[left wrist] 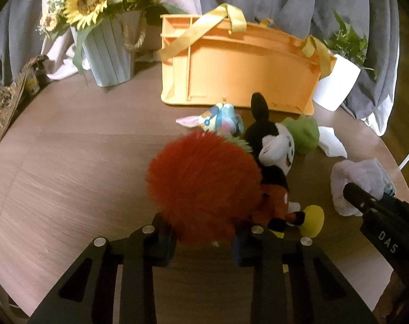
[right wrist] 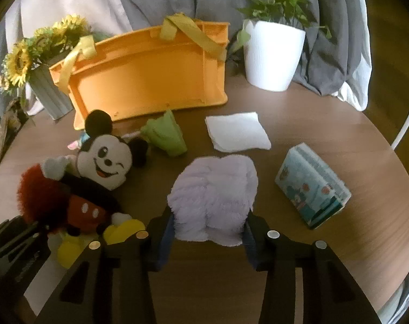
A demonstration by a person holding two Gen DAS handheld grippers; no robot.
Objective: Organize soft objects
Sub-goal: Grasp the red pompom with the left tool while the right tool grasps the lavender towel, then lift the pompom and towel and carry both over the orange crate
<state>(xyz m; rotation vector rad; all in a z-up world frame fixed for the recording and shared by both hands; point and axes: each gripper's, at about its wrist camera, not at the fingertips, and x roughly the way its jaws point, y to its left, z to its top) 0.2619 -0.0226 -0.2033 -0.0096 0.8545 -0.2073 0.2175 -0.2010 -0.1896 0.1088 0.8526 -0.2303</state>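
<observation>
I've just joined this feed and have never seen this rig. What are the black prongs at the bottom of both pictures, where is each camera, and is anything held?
There is no robot arm: a person holds one pair of tongs in each hand, with a camera looking along its fingers. In the left wrist view, the left tongs are shut on a red fuzzy ball beside a mouse plush. In the right wrist view, the right tongs squeeze a lilac fluffy cloth. On the wooden table also lie a white folded cloth, a green cloth, a tissue pack and an orange bag.
</observation>
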